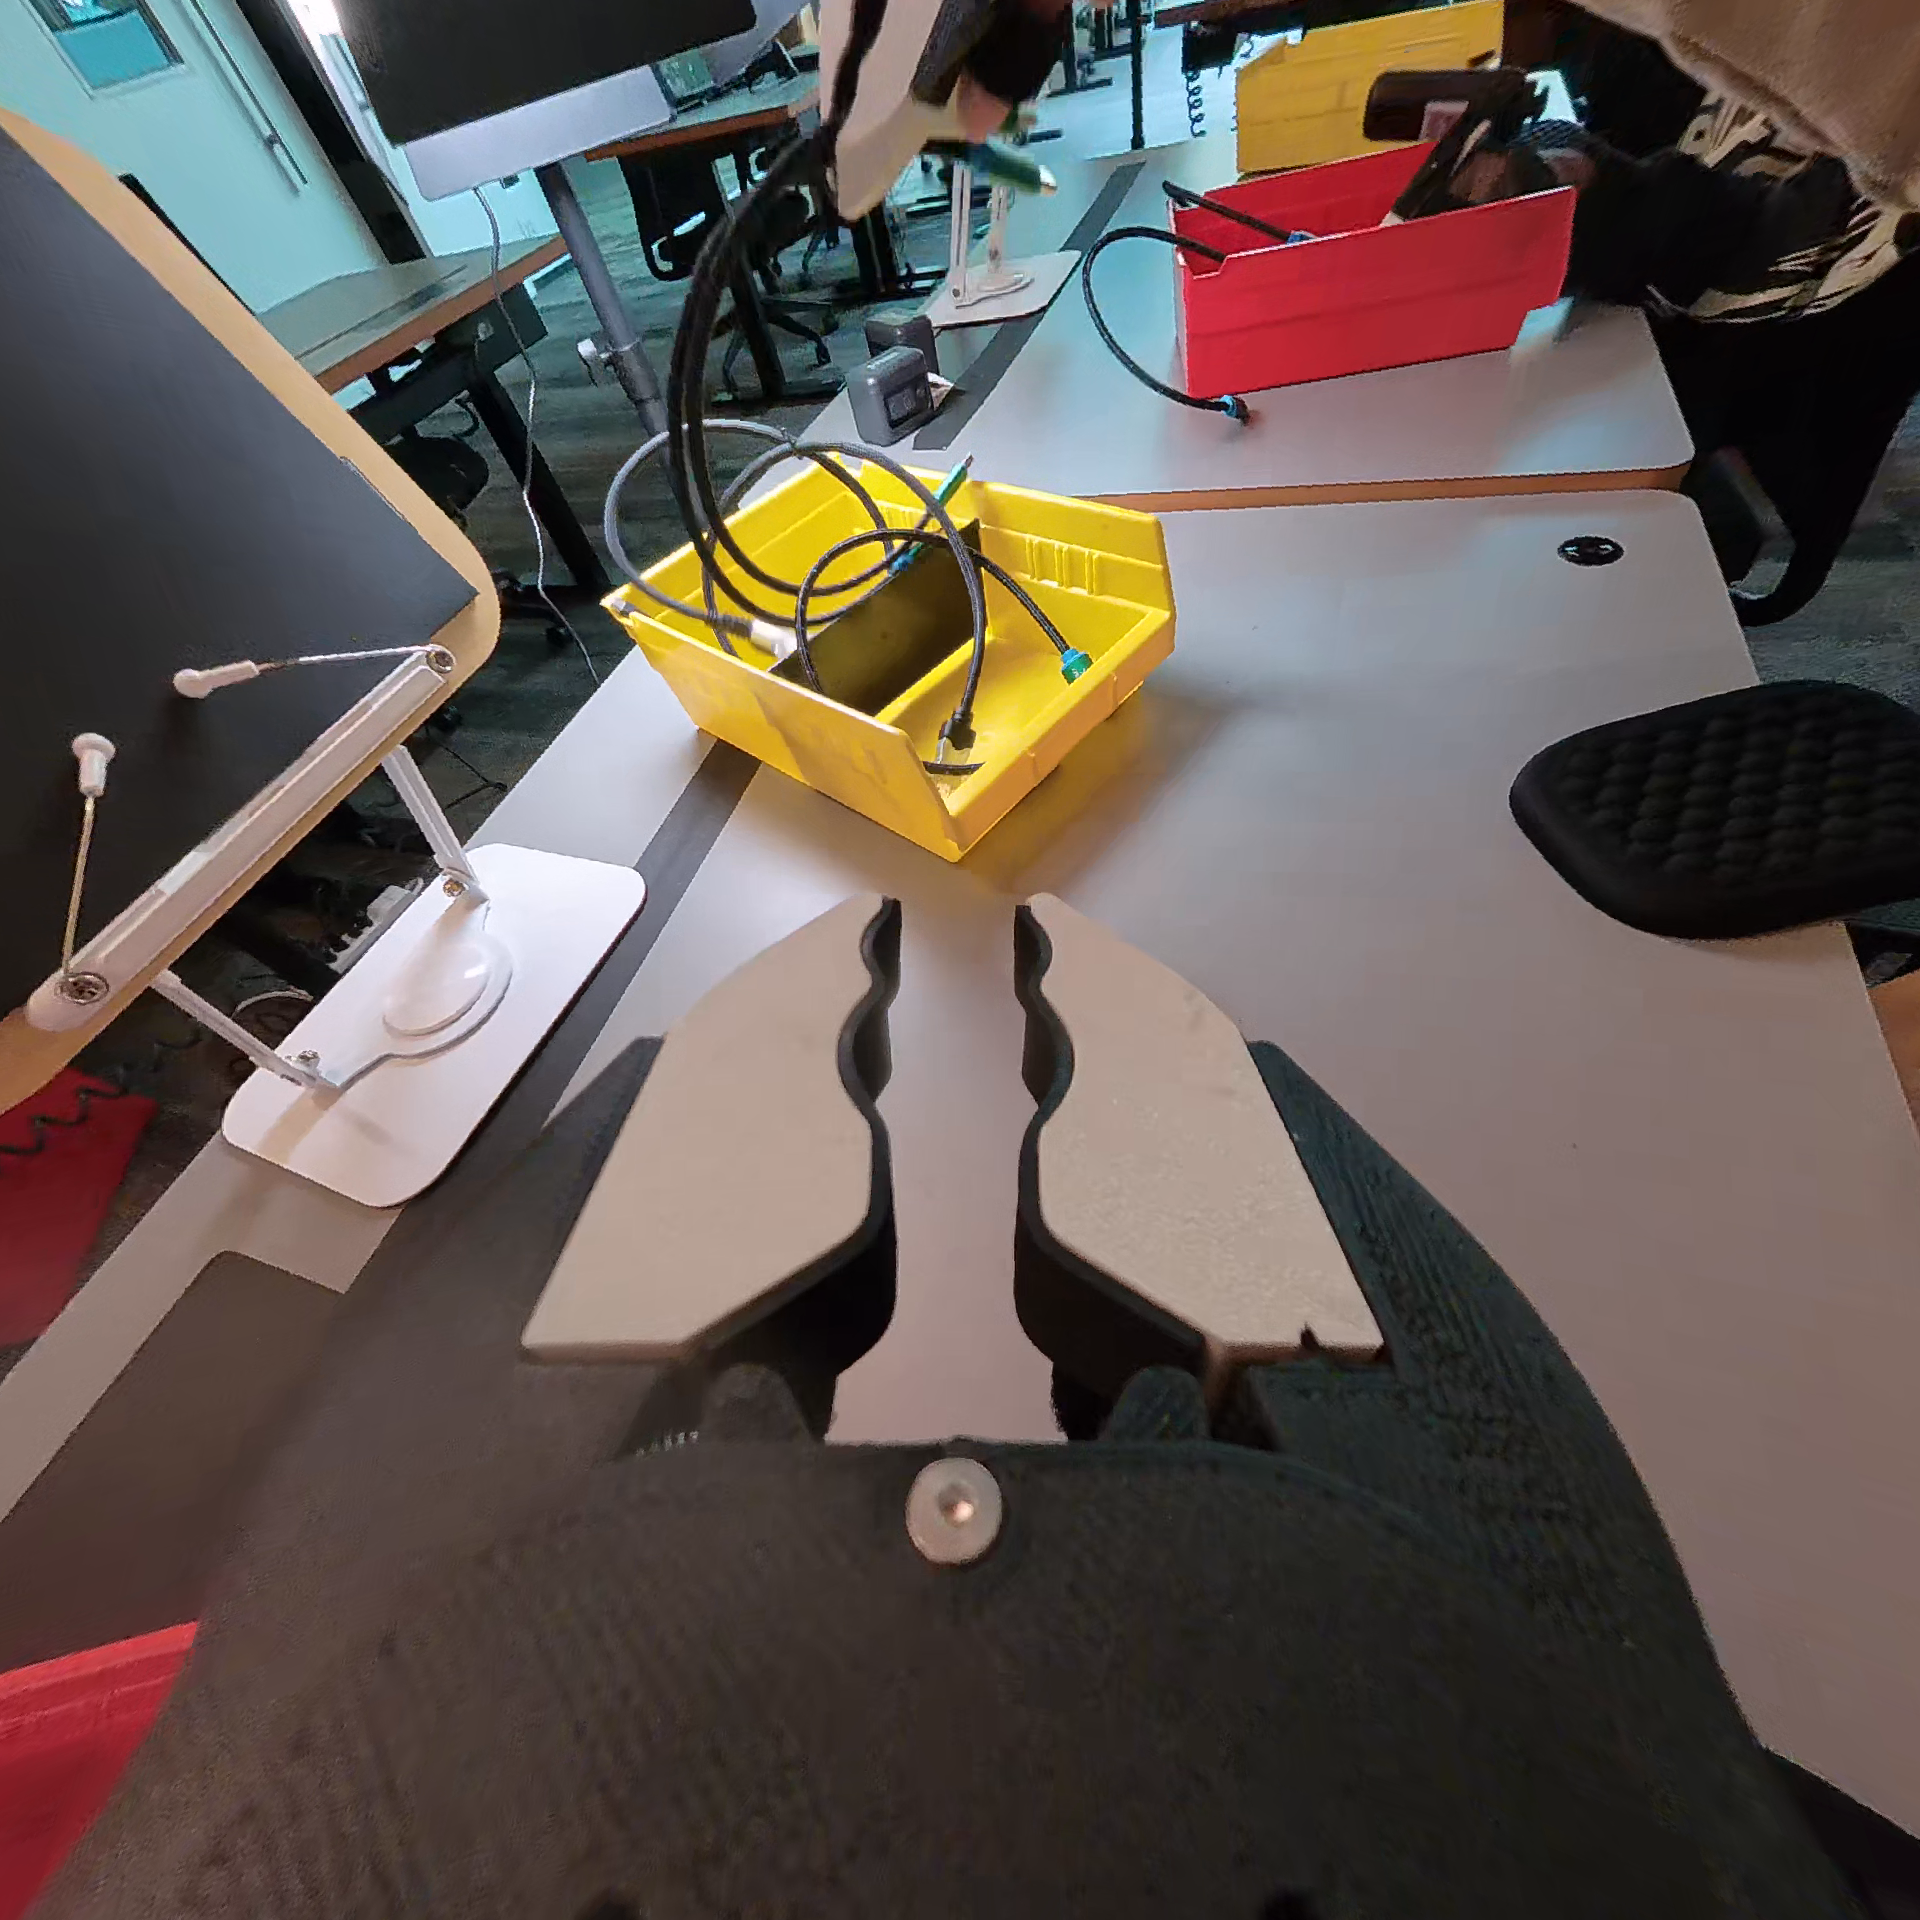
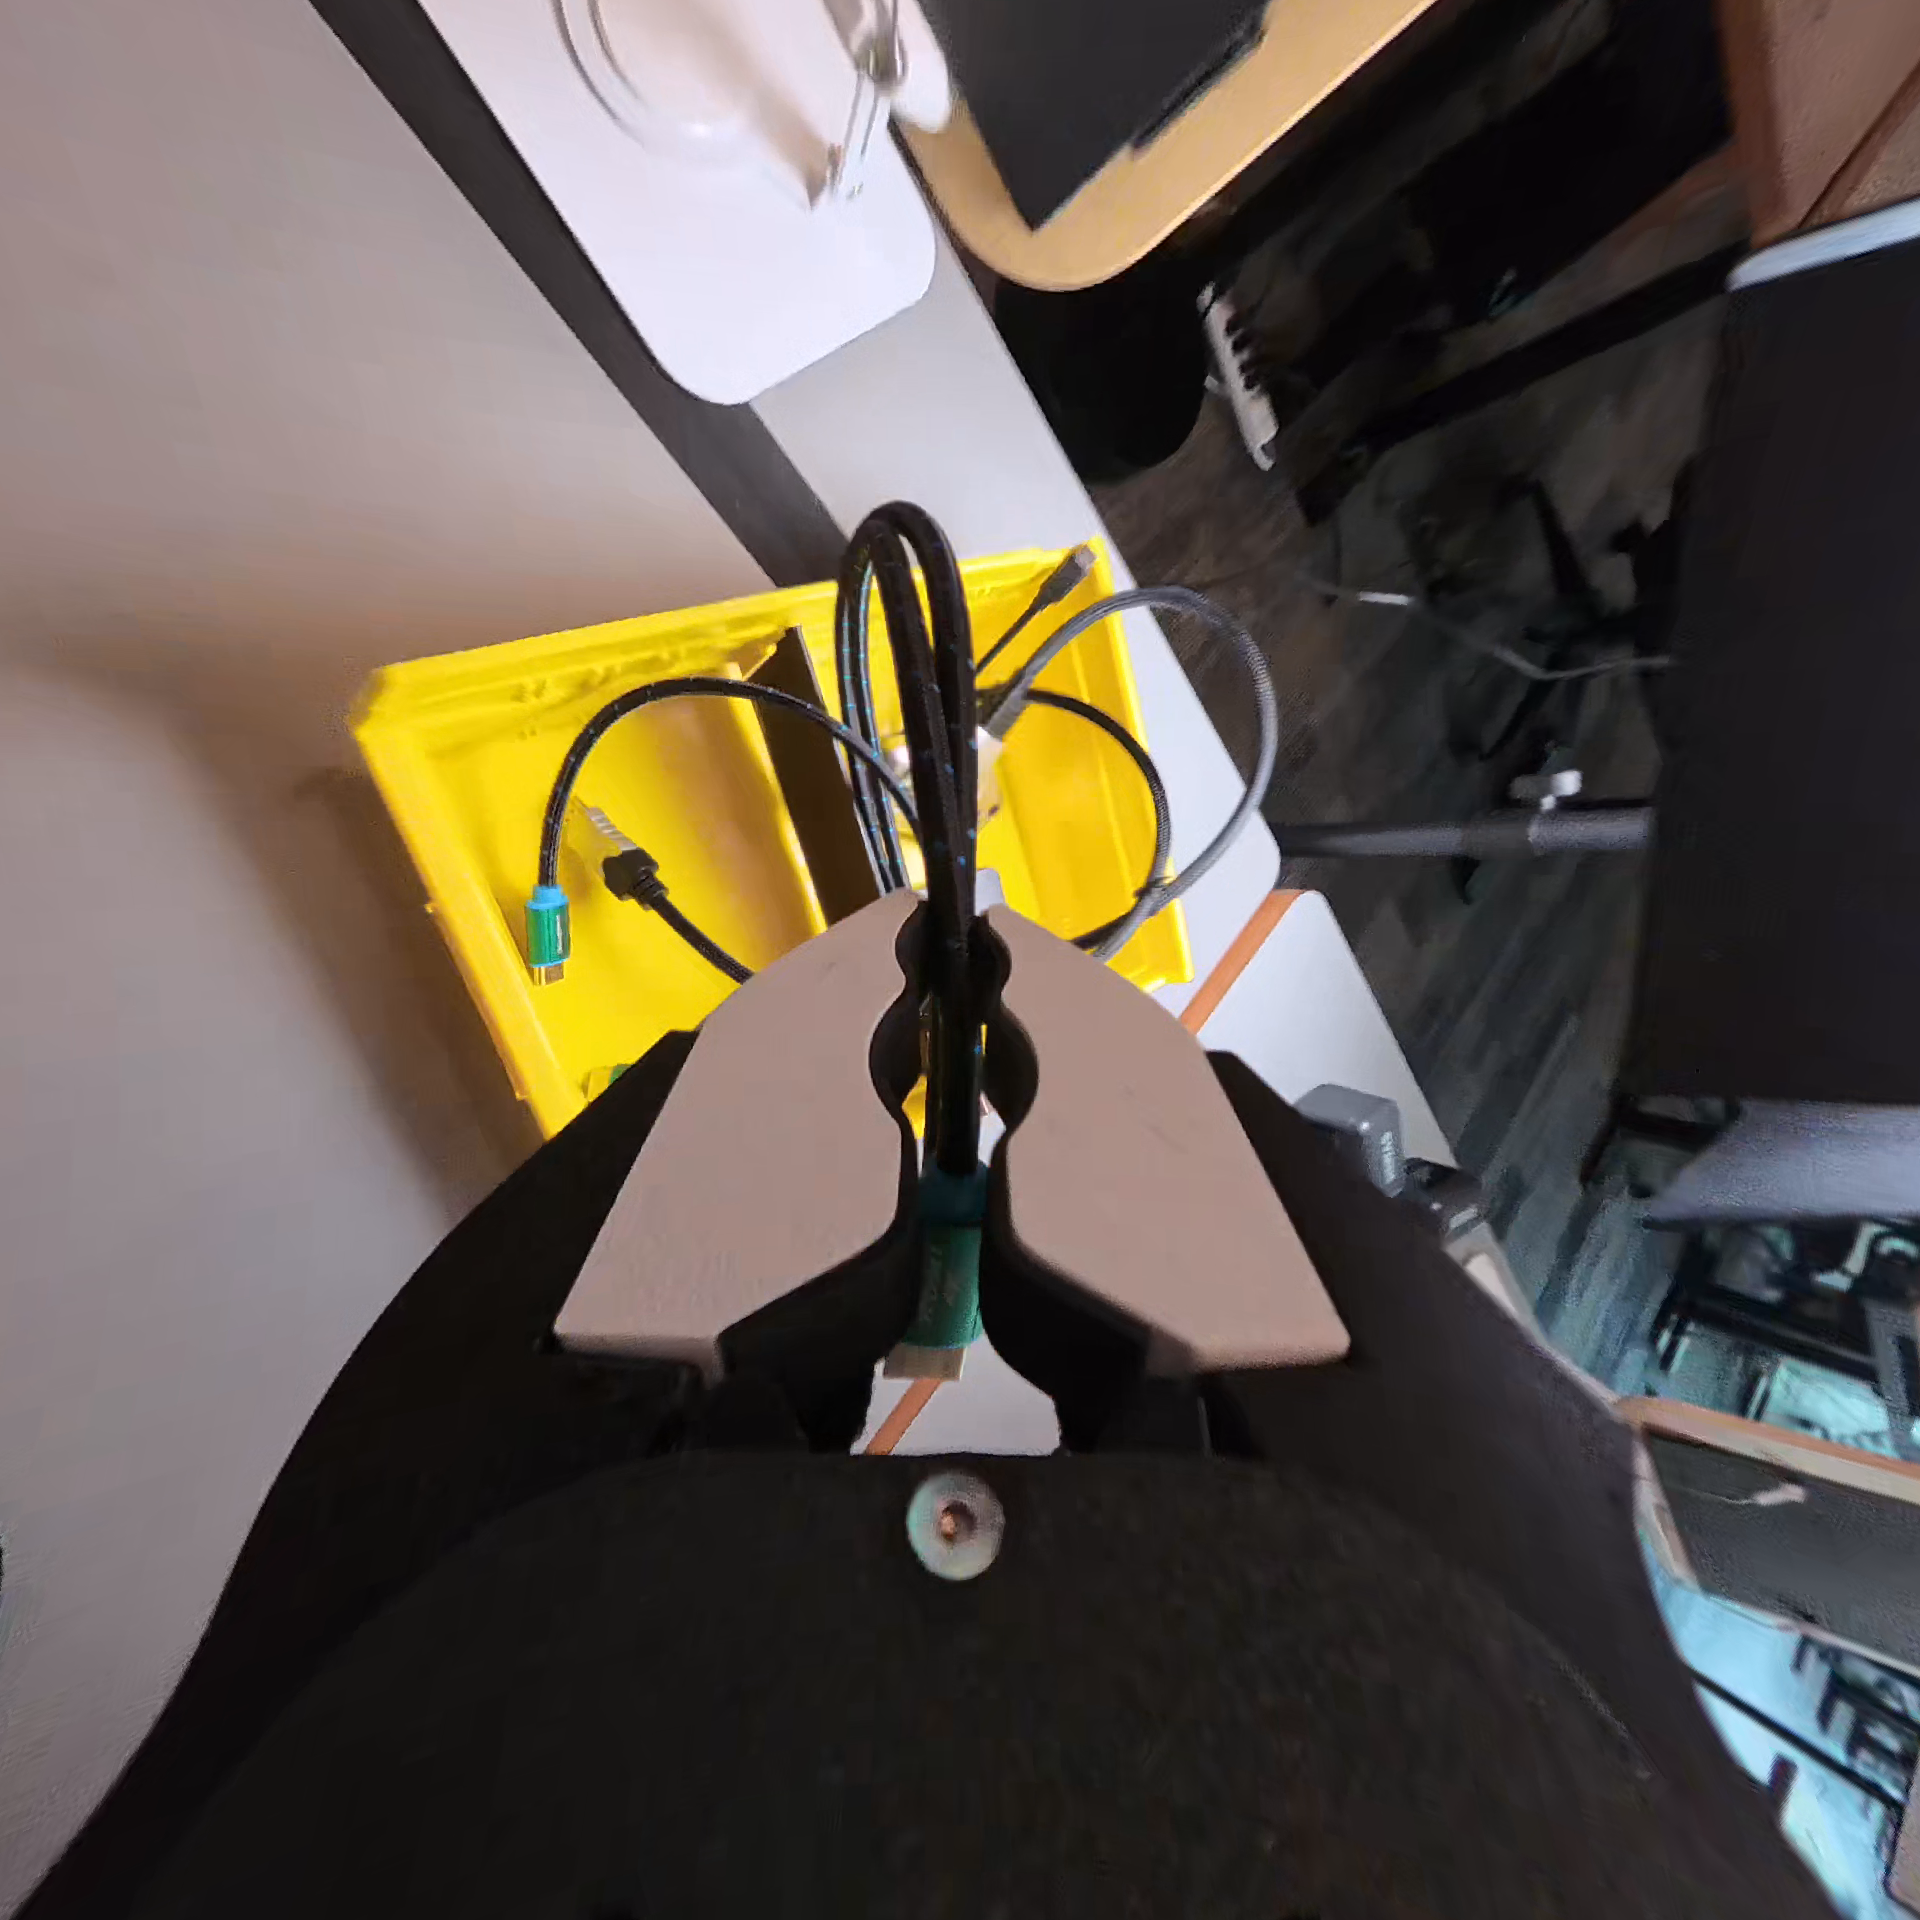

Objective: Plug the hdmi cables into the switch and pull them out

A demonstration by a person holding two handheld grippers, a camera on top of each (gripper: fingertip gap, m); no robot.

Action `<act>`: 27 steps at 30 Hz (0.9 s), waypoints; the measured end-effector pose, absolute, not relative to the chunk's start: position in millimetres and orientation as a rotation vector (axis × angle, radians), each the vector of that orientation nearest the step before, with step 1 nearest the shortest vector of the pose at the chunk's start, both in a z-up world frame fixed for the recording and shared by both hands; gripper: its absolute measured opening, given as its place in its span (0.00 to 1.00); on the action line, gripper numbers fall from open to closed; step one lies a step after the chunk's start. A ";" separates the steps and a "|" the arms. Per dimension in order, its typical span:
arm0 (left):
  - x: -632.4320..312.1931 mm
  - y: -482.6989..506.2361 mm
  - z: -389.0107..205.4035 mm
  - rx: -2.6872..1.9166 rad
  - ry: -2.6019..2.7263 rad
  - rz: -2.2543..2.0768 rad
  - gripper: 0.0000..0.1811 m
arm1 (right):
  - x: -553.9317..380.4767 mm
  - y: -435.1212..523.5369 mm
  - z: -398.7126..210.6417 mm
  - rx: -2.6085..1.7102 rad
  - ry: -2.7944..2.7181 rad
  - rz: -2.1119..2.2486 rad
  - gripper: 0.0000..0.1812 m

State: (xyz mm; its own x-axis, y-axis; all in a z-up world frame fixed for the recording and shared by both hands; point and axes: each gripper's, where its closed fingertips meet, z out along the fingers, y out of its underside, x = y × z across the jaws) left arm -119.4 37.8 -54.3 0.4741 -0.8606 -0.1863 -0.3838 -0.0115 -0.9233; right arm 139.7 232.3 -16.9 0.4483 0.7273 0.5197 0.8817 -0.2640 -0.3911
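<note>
— Where's everything from where you sit?

— The desk (image 1: 1351, 831) runs ahead of my left hand-held gripper (image 1: 956, 935), which hangs over it half open and empty. The yellow bin (image 1: 1039, 790) sits just beyond its tips.

— And the cable?

— My right hand-held gripper (image 2: 951, 925), up above the bin, is clamped on a folded cable (image 2: 935, 707). Its long axis follows the fingers, teal plug (image 2: 943, 1278) pointing back at me. I see no switch.

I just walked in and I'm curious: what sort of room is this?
Probably an open office or lab: rows of desks, office chairs, a monitor on a stand, and parts bins holding cables.
</note>
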 end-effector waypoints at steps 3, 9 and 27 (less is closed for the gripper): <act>-117.2 34.8 -50.6 -1.596 1.102 -0.542 0.12 | 140.3 214.1 20.4 -1.925 -1.307 -0.302 0.04; -110.2 33.3 -54.7 -1.604 1.127 -0.537 0.12 | 142.5 193.0 87.7 -1.718 -1.191 -0.200 0.04; -107.7 39.7 -64.3 -1.631 1.121 -0.575 0.11 | 130.4 160.3 97.0 -1.510 -1.169 0.231 0.04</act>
